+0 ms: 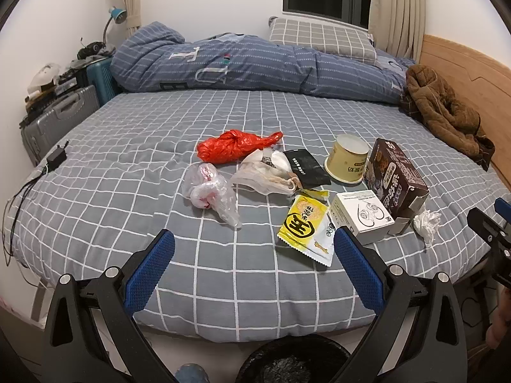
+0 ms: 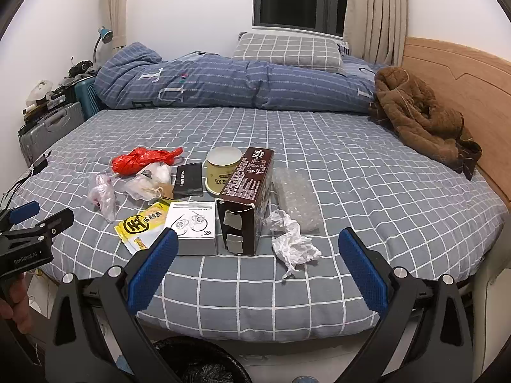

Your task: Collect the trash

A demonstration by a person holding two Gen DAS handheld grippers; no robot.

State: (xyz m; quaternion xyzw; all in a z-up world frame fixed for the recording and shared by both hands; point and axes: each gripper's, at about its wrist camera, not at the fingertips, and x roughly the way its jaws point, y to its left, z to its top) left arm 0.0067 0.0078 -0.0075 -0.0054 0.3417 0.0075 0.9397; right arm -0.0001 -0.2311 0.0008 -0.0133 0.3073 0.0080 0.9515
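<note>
Household rubbish lies strewn across the near half of a bed [image 1: 127,146] made up with a grey, white-checked sheet, as two handheld grippers hover over its near edge. The left gripper [image 1: 254,255] has its blue-padded fingers spread wide and holds nothing; the right gripper [image 2: 258,255] is likewise wide apart and empty, poised just short of a crumpled white tissue [image 2: 292,242] at the near edge.

Toward the middle of the bed sits a knotted red plastic bag [image 1: 234,146], with a clear plastic bag [image 1: 209,191] showing pink inside just nearer the front edge and a whitish plastic bag [image 1: 265,172] beside it. A black packet [image 1: 305,167] lies touching that bag, and a yellow paper cup [image 1: 346,158] rests on its side next to the packet. A dark brown carton [image 2: 247,198], its near end flap torn open, stands just beside the cup, with a small white earphone box [image 2: 194,226] against its left side and a yellow snack wrapper [image 2: 140,225] partly tucked under the box. A sheet of bubble wrap [image 2: 295,196] lies on the carton's right, touching the tissue.

Below the front edge, on the floor, a bin lined with a black bag [image 1: 292,364] stands between the grippers. A blue striped duvet [image 1: 255,67] and a checked pillow [image 1: 322,38] are heaped along the far edge, a brown jacket [image 1: 444,111] is bunched at the wooden headboard [image 1: 472,73], and a black charger [image 1: 57,158] lies at the left edge.
</note>
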